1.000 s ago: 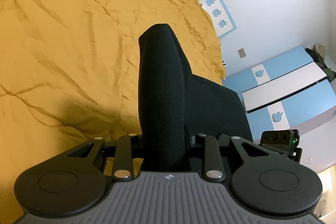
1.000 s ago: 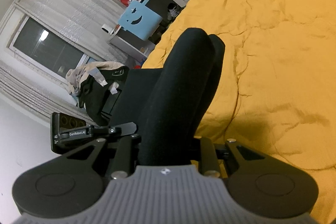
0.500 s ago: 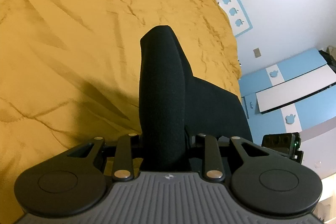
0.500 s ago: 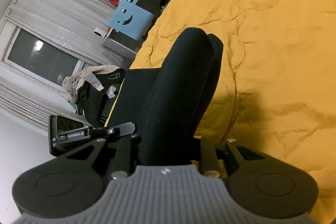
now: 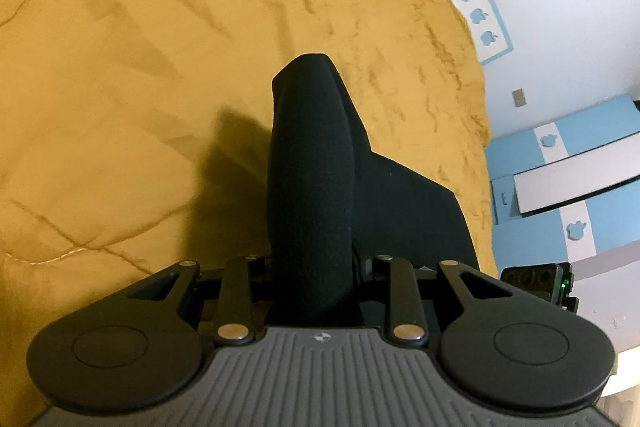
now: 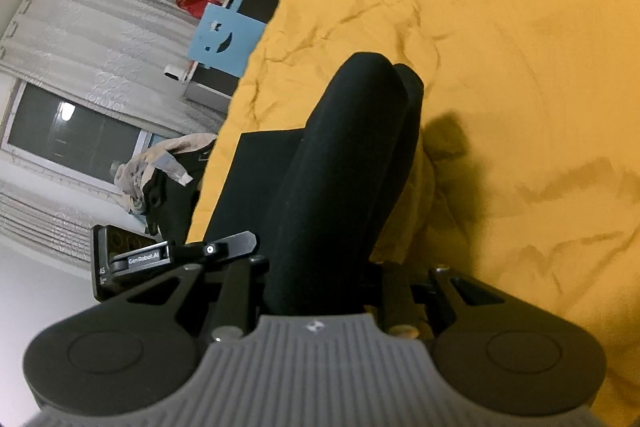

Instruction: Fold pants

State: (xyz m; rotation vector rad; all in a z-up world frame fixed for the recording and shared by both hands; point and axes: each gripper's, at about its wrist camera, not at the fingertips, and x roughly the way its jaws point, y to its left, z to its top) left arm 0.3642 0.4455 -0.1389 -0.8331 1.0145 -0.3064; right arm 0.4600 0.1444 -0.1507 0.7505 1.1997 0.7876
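We see black pants [image 5: 312, 187] of matt, soft cloth, finely napped. The yellow bedspread [image 5: 140, 75] is creased, quilted cloth with a dull finish. Each gripper body looks like matt black plastic, with ribbed grey plastic and shiny metal rivets [image 5: 230, 331].

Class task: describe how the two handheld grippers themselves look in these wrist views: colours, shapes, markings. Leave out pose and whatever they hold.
Both the left gripper and right gripper have a grey ribbed body bearing a small round emblem, flanked by matte black rounded lobes with circular insets. Black link bars carry silver pivot pins. From the right wrist view, the other unit's side shows white "GenRobot.AI" lettering; from the left, a green light. No hands or sleeves show.
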